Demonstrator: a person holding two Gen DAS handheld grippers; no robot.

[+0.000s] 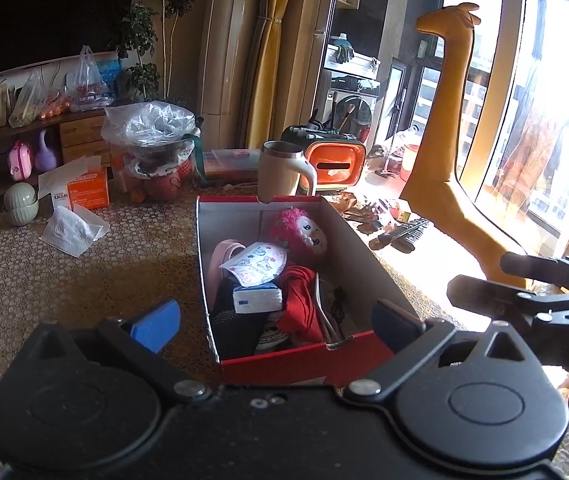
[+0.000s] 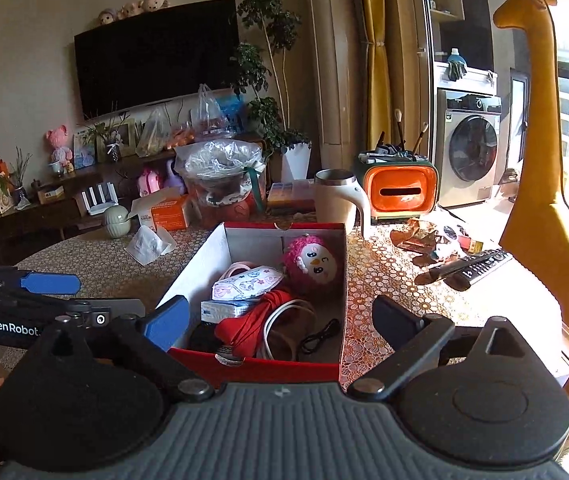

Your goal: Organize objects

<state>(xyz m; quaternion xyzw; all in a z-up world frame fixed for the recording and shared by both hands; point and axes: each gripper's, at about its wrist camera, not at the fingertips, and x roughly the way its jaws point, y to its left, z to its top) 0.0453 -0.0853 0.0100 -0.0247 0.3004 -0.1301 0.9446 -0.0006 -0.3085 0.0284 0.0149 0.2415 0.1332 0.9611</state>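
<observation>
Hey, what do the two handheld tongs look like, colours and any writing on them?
Both tongs are black plastic with round pivot discs and metal rivets. Left tongs and right tongs each have one blue pad and one dark pad. The left one's side reads GenRobot in white.

One red box, one pink doll, one mug, one remote, two tissue packs.

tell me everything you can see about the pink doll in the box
The pink doll looks like soft plush: a round head with fuzzy magenta hair around a white face. It lies at the far end of the open red shoebox, against the back wall, face up. A red cloth covers whatever is below the head. No claw touches it.
</observation>
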